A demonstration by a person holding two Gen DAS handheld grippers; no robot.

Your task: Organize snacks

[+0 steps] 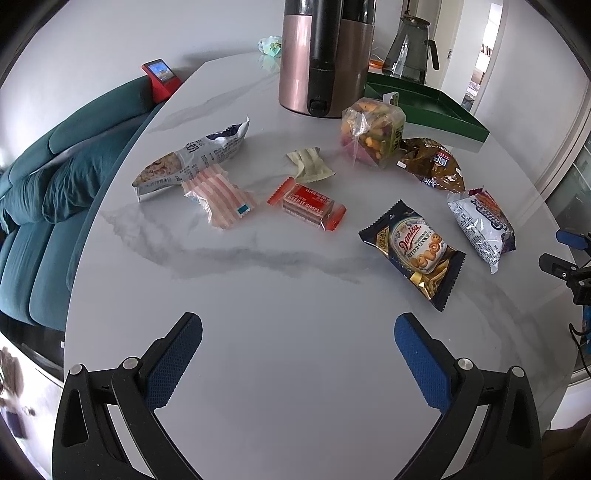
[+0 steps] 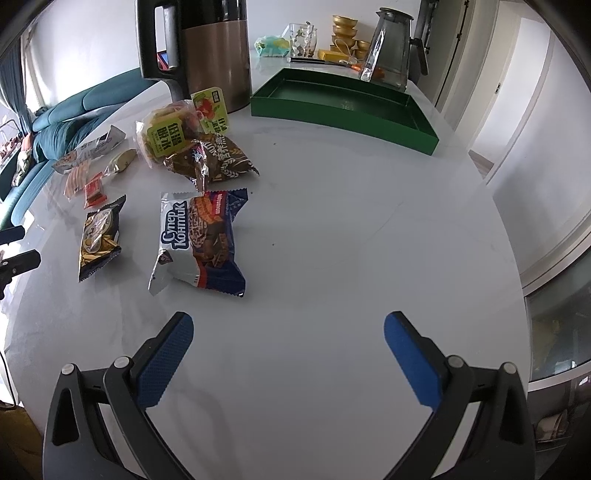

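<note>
Several snack packs lie on the white marble table (image 1: 295, 350). In the left wrist view: a Danisa cookie pack (image 1: 415, 251), a white-blue wafer pack (image 1: 480, 225), a red candy (image 1: 306, 203), a pink striped pack (image 1: 218, 195), a long cereal pack (image 1: 192, 158), a clear mixed-snack bag (image 1: 371, 133) and a brown pack (image 1: 432, 162). An empty green tray (image 2: 347, 103) stands at the back. My left gripper (image 1: 298, 328) is open and empty above bare table. My right gripper (image 2: 288, 328) is open and empty, just right of the wafer pack (image 2: 201, 240).
A tall pink-and-black kettle (image 1: 325, 55) stands behind the snacks, and a glass jug (image 2: 389, 44) behind the tray with gold bowls (image 2: 345, 26) and a glass. A teal sofa (image 1: 48, 177) is beyond the table's left edge.
</note>
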